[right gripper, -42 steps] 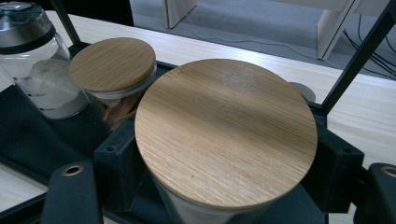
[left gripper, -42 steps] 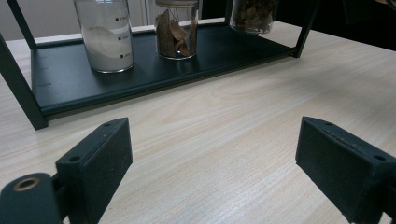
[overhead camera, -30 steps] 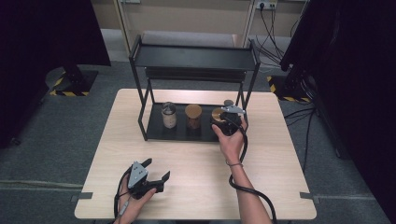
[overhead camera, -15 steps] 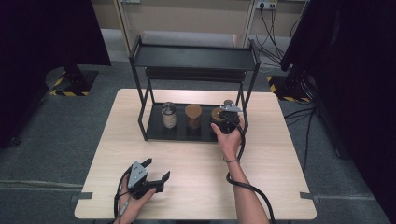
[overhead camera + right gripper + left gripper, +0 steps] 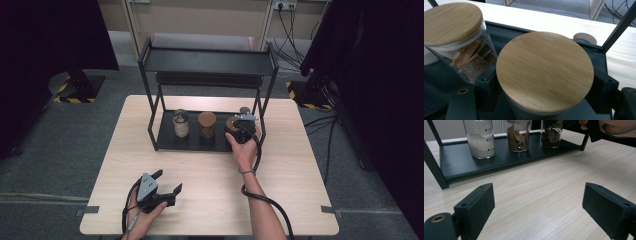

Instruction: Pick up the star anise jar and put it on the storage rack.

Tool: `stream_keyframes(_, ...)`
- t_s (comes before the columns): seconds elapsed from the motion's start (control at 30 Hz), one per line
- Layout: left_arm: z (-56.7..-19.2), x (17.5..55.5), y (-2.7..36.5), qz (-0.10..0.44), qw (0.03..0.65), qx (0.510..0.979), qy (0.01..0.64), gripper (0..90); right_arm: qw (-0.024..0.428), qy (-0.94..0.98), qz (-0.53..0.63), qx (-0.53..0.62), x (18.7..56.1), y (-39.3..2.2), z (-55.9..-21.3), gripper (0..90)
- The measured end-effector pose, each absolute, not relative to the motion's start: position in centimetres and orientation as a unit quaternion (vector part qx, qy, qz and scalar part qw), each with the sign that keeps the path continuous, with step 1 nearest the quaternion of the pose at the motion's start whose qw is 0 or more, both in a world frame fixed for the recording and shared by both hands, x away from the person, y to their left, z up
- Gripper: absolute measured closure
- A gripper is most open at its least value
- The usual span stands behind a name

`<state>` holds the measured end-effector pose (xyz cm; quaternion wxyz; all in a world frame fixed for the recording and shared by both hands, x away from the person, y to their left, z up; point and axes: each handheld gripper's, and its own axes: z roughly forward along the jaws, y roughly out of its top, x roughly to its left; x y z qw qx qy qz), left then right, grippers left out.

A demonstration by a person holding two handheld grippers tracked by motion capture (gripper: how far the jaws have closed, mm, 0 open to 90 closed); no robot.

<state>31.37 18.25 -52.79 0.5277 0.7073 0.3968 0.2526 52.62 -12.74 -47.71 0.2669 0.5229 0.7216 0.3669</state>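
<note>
The right gripper (image 5: 241,131) is clenched around the rightmost glass jar with a round bamboo lid (image 5: 545,71), its black jaws pressed against the glass on either side just under the lid, while the jar stands at the right end of the black metal rack's (image 5: 165,139) bottom shelf, close to the rack's front right post. The step in hand looks like the grasp before lifting that jar out. The next move probably calls for a short lift and then a draw straight back toward the front edge of the light wooden table (image 5: 300,200), kept low enough to pass under the rack's upper shelf and clear of the slanted post (image 5: 619,23) just beside the jar. The middle glass jar of brown bark-like pieces under a bamboo lid (image 5: 454,32) stands just beside the held one, seemingly touching a jaw, though the close angle makes that hard to judge, so a sideways swing could knock it. Farther along toward the shelf's left end stands a clear glass jar of white powder (image 5: 479,138). The left gripper (image 5: 157,192) rests near the table's front left edge with its jaws spread wide and nothing between them, well apart from the rack.
</note>
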Motion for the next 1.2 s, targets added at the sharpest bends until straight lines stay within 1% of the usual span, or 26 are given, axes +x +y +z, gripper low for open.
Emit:
stream_keyframes(0.43, -52.8, 31.3, 18.2, 0.254, 0.527, 0.708, 0.396, 10.3, 0.263, 0.722, 0.373, 0.519, 52.5, -13.0, -47.9, 24.1)
stream_keyframes(0.73, -52.8, 31.3, 18.2, 0.254, 0.526, 0.708, 0.396, 10.3, 0.251, 0.722, 0.379, 0.522, 52.3, -13.0, -47.6, 11.7)
stream_keyframes(1.2, -52.8, 31.3, 18.2, 0.255, 0.525, 0.709, 0.395, 10.3, 0.244, 0.72, 0.392, 0.518, 51.2, -13.1, -46.7, 6.2)
